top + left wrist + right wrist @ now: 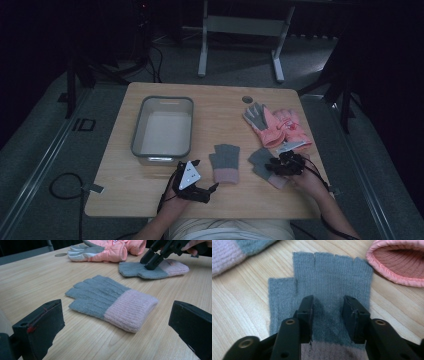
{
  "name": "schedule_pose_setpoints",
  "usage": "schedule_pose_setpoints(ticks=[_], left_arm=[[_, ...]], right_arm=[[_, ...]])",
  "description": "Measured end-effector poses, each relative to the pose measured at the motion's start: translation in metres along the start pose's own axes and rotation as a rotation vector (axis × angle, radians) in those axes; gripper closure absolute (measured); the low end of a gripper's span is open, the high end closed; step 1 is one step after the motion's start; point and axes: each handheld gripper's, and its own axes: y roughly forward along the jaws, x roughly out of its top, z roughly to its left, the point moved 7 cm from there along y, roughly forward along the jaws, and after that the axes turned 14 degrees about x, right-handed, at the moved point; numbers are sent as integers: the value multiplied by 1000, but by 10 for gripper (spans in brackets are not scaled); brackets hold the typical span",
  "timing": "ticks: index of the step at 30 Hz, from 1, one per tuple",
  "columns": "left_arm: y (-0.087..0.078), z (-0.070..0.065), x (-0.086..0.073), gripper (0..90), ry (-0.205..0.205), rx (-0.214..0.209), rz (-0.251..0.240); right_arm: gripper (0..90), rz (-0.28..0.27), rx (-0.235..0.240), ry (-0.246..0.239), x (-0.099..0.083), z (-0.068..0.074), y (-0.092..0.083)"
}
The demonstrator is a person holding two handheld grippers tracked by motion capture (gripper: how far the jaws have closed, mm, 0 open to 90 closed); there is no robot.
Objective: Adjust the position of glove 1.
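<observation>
Two grey fingerless knit gloves with pink cuffs lie flat on the wooden table [150, 200]. My right gripper [281, 165] points down on the right-hand glove [258, 159]. In the right gripper view its jaws [328, 302] stand a little apart, open, with their tips on the grey palm [332, 272] and flat fabric between them. The left gripper view shows that same gripper [152, 261] on the far glove [130, 268]. My left gripper [204, 177] rests low beside the other glove [224, 162], jaws wide open [116, 315], the glove [112, 302] lying just ahead of them.
A pair of padded pink gloves [277, 125] lies at the back right, one open cuff [397, 262] close to the right gripper. A grey-rimmed bin [137, 125] stands at the table's left. A round cable hole [248, 99] sits near the far edge.
</observation>
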Motion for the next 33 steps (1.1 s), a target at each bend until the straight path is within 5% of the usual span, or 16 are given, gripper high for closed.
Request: schedule_pose_setpoints(ticks=[10, 15, 27, 33], left_arm=[[1, 1, 0, 0, -7, 0, 6], [0, 2, 0, 0, -22, 2, 1], [1, -1, 0, 0, 2, 9, 10], [0, -1, 0, 0, 16, 10, 8]], right_arm=[[778, -18, -13, 10, -2, 5, 1], [846, -55, -70, 64, 0, 18, -5], [847, -392, -176, 133, 40, 76, -86], [850, -444, -246, 215, 37, 80, -91]])
